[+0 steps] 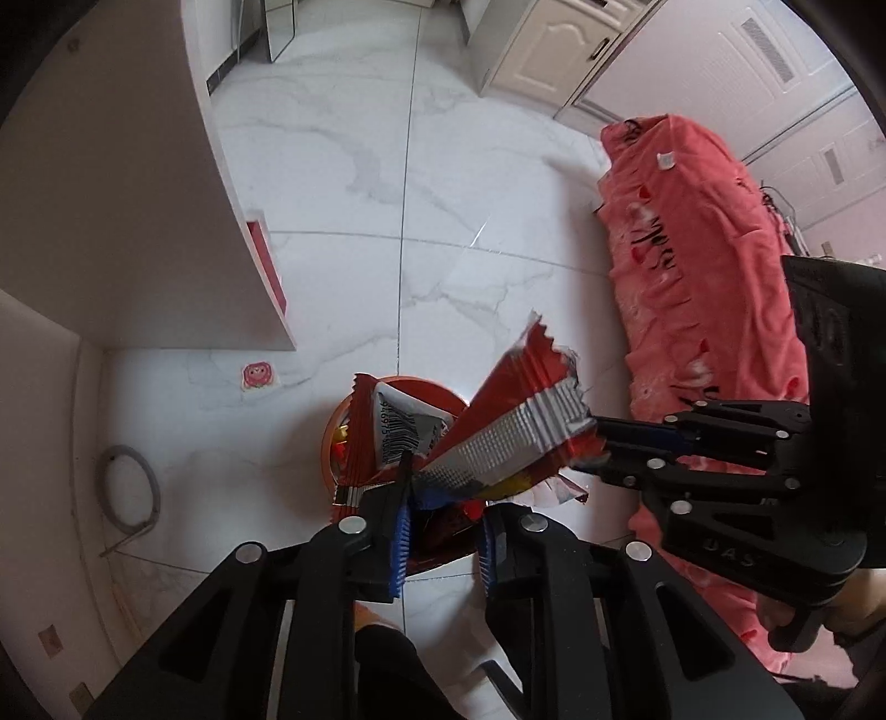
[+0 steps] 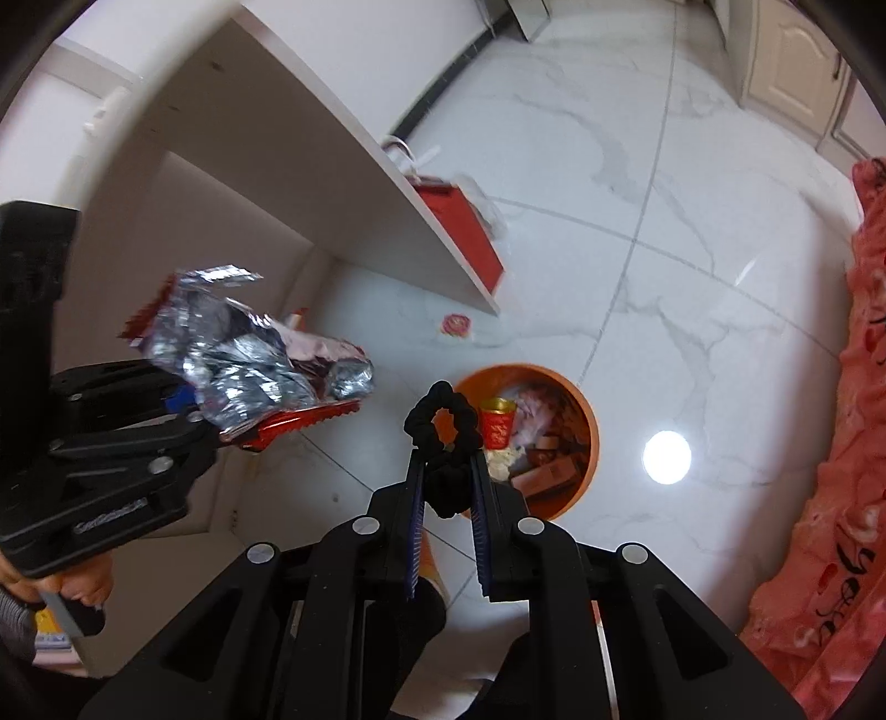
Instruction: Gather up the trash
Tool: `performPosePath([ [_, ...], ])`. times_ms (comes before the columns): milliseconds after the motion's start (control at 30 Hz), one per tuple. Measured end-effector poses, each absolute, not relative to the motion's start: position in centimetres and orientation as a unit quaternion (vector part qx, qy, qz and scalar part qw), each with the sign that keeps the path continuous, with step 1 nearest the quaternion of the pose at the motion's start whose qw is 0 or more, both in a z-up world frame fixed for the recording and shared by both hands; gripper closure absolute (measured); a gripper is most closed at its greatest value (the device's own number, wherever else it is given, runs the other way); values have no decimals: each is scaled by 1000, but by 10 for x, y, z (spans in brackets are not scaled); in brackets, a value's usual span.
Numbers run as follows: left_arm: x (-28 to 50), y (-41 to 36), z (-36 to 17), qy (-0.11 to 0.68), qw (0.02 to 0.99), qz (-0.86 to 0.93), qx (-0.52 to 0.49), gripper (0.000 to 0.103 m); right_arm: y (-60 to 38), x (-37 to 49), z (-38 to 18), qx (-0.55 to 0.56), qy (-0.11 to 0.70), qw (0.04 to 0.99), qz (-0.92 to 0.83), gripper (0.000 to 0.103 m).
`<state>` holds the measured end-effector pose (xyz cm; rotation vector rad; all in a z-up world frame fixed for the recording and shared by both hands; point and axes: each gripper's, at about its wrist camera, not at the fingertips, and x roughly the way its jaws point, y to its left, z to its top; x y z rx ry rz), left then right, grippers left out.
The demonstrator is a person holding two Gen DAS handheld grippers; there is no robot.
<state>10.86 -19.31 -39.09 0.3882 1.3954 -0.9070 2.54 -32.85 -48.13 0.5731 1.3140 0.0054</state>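
Your left gripper [image 1: 443, 493] is clenched on a crumpled red and silver snack wrapper [image 1: 515, 437], which fans up toward 1 o'clock in the left wrist view and hides most of the orange bin [image 1: 332, 429] beneath it. Your right gripper [image 2: 447, 459] is clamped on a black hair tie [image 2: 421, 415], whose loop stands up above the fingertips. Both grippers point steeply down at the floor.

In the right wrist view the bin sits just past the right fingertips, toward 2 o'clock. It stands on the floor and already holds a red cup with a gold rim [image 2: 495, 423], cartons and paper scraps.

The floor [image 1: 343, 166] is glossy white marble tile with thin grey joints. A lamp's glare [image 2: 667, 457] shines on it at 3 o'clock of the bin. A white furniture panel [image 1: 138, 194] rises at 10 o'clock in the left view, with a red bag [image 2: 465, 227] leaning against its end. A small red sticker [image 1: 257, 376] lies on the tile near the panel's foot, and a grey hose loop [image 1: 130, 487] lies at 8 o'clock. A coral-pink blanket [image 1: 692, 249] fills the 3 o'clock side, and cream cabinet doors [image 1: 554, 50] stand at 1 o'clock.
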Motion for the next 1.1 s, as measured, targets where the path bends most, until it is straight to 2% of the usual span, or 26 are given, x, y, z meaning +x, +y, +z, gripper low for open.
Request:
performPosePath([
  [167, 111, -197, -412, 629, 643, -397, 183, 81, -325, 29, -510, 259, 617, 743, -1, 84],
  [367, 112, -194, -421, 630, 638, -397, 199, 68, -328, 26, -526, 263, 628, 733, -10, 78],
  [500, 111, -196, -427, 633, 633, -397, 204, 63, -330, 23, -525, 269, 627, 731, -13, 64],
  [567, 112, -197, -429, 633, 633, -394, 209, 51, -331, 24, -524, 268, 627, 731, -14, 61],
  [933, 109, -197, -426, 634, 631, -392, 216, 50, -335, 20, -512, 269, 623, 735, -14, 61],
  [1100, 106, -196, -408, 627, 637, -394, 212, 50, -336, 17, -488, 270, 613, 742, -14, 61],
])
